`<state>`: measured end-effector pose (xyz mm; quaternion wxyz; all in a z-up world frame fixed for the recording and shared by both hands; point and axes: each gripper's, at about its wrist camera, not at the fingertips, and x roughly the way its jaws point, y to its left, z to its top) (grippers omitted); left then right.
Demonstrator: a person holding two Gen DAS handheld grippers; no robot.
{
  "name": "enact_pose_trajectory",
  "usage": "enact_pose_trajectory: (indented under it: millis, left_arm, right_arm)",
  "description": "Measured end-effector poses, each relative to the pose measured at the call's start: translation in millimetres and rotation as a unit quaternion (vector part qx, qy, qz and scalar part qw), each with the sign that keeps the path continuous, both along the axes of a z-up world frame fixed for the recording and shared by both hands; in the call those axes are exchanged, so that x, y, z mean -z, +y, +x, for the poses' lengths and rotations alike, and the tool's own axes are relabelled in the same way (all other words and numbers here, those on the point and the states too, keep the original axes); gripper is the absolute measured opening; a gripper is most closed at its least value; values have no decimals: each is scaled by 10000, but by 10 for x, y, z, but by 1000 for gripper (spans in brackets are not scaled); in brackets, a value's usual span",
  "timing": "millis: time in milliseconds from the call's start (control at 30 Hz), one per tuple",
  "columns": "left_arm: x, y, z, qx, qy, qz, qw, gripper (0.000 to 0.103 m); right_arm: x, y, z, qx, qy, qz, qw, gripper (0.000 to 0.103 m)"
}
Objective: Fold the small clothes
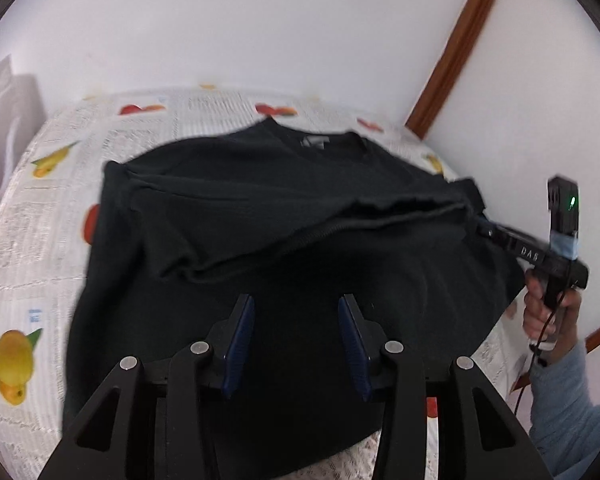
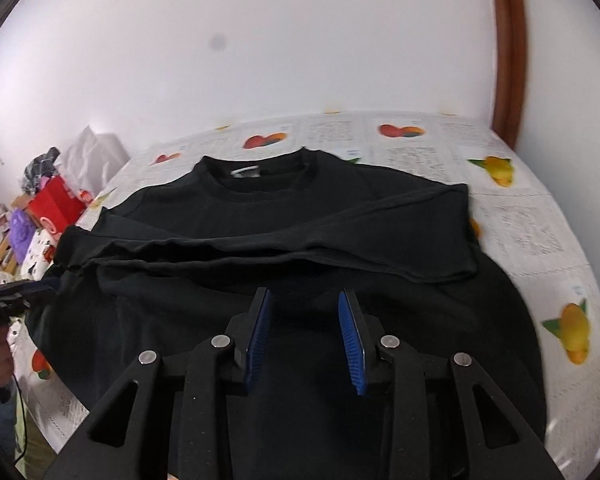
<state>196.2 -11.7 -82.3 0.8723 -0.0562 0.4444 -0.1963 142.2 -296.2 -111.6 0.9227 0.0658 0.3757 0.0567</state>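
1. Blue pads on my left gripper [image 1: 296, 304] stand wide apart, nothing between them; it hangs over the near hem of the black sweatshirt [image 1: 260, 220].
2. My right gripper [image 2: 304, 300] is likewise spread open and empty above the lower body of the garment.
3. From the left wrist view, the right tool's fingertips reach the sweatshirt's right edge; I cannot tell if they touch the cloth.
4. Sweatshirt lies flat on the fruit-print tablecloth [image 2: 520, 232], collar and label at the far side, both sleeves folded across the chest, overlapping in a band.
5. Around: white wall behind, brown wooden trim [image 2: 508, 60] at right, clutter with a red box [image 2: 56, 204] beyond the table's left edge.
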Motion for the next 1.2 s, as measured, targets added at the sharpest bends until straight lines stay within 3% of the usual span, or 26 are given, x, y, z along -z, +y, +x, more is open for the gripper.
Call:
enact_pose_trajectory:
  millis: [233,533,600,667,733,833,967,1033,1100,1200]
  left_arm:
    - [165,-135,390,-216,74,172,9996,41]
    - [49,-16,901,-711,-343,715,9943,41]
    - [-11,90,943,-807,-394,686,9936,41]
    - [-64,223,938,-911,-469,659,9925,41]
    - [-68,360,922,-1030,-485,838,9900,41]
    - [12,540,951,-1051,-387,1017,9885,52]
    - [175,541,1082,-851,-223,1189,9890,52]
    - [246,523,1136,-822,-129,1159,9898,45]
    - [274,494,1142,-967,-153,1271,9870,19]
    - [208,465,1084,-1024,-411,1264,9858,11]
  right_arm:
    - [147,53,322,52,427,-114,9990,33]
    - [63,-184,958,601,370,-86,9975,32]
    - [49,-282,1072,827,457,-3,9955,32]
    - [-19,-373,1052,862,261,95,9959,33]
    - [-44,-414,1023,916,171,-148,9955,39]
    - [-35,-520,993,1074,137,-671,9919,49]
    - [132,-727,1123,1070,528,-743,9901,50]
    - [212,-785,1170,1064,669,-602,9902,47]
    - [216,-770,1172,990,624,-569,9915,32]
    - [158,-683,1127,833,425,-751,9928,13]
